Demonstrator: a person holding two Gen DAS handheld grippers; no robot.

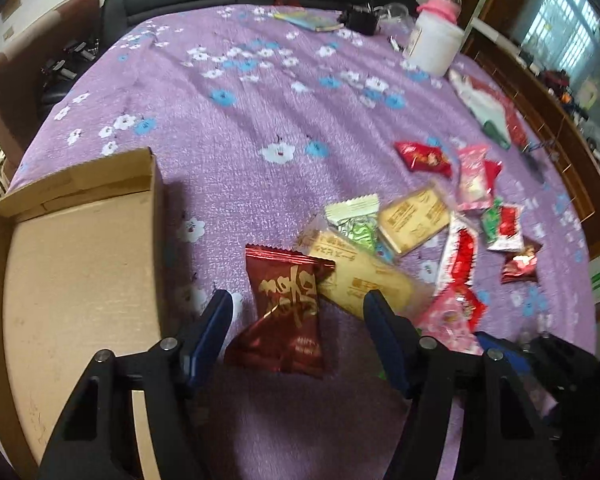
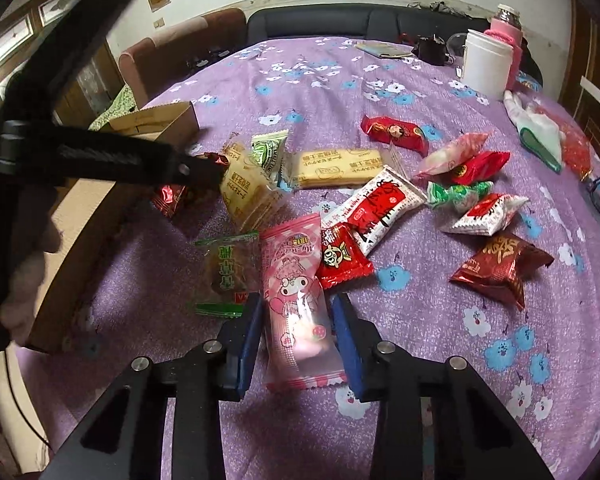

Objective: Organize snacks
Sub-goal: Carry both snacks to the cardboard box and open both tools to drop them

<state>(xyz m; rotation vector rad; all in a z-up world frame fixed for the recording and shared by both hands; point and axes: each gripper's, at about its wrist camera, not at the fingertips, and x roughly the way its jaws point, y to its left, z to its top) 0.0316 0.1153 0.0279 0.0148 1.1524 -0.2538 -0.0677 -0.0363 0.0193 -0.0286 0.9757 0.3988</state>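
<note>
**Mia:** What is the left claw point(image 1: 298, 312) doing?

**Ben:** Its blue fingers are wide apart. A dark red snack bag point(image 1: 286, 312) lies between them on the counter point(image 1: 240, 128) with the purple flower cloth. The fingers do not touch the bag.

**Mia:** And the box?

**Ben:** The cardboard box point(image 1: 80, 248) is just to the left of that claw, open on top.

**Mia:** What about the right claw point(image 2: 296, 320)?

**Ben:** It is partly open too. A long pink snack pack point(image 2: 296, 300) lies between its fingers. The fingers are very near the pack's sides, but I cannot tell if they squeeze it.

**Mia:** What is around that claw?

**Ben:** A clear green-edged snack point(image 2: 226, 272) is just left of it, touching the pink pack. A small red packet point(image 2: 342, 254) is just ahead to the right. Further ahead lie yellow cracker packs point(image 2: 336, 168) and more red and white snacks. Another dark red bag point(image 2: 500, 266) sits off to the right.

**Mia:** And far away?

**Ben:** A white tub point(image 2: 486, 64) stands far ahead at the counter's back.
</note>
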